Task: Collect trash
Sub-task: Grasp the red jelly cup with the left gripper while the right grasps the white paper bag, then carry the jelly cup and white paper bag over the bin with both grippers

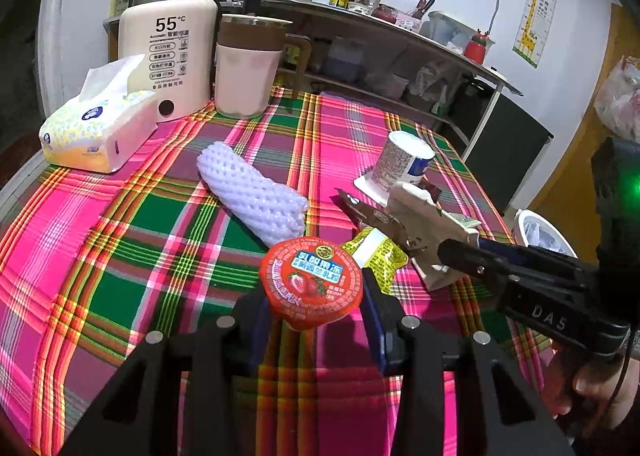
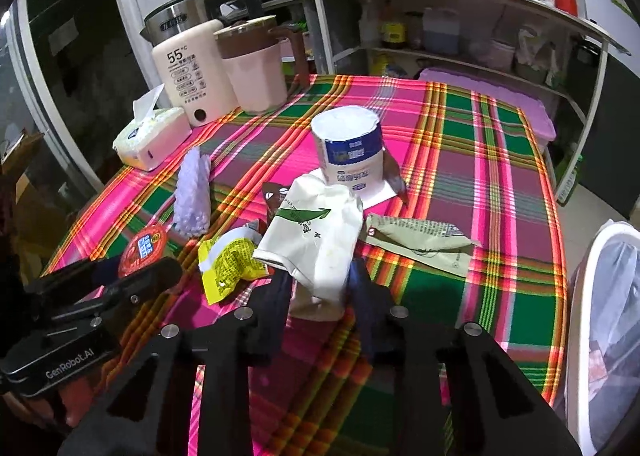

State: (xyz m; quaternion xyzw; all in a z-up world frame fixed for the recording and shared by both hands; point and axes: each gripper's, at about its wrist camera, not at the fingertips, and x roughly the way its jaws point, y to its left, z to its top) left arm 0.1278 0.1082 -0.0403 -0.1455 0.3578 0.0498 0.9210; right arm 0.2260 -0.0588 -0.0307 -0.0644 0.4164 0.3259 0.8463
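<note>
My left gripper (image 1: 316, 296) is shut on a red jelly cup (image 1: 310, 282) with a strawberry lid, held over the plaid tablecloth (image 1: 120, 240); the cup also shows in the right wrist view (image 2: 145, 246). My right gripper (image 2: 320, 280) is shut on a crumpled white paper bag (image 2: 316, 232) with green print, which also shows in the left wrist view (image 1: 424, 224). A yellow wrapper (image 2: 230, 262), a white foam fruit net (image 2: 193, 192), an upturned yogurt cup (image 2: 350, 150), a green-grey packet (image 2: 420, 236) and a brown wrapper (image 1: 368, 212) lie on the table.
A tissue pack (image 1: 96, 124), a cream kettle (image 1: 172, 56) and a pink jug (image 1: 248, 68) stand at the table's far left. A white bin with a plastic liner (image 2: 600, 320) stands off the table's right edge. Kitchen shelves (image 2: 460, 28) lie behind.
</note>
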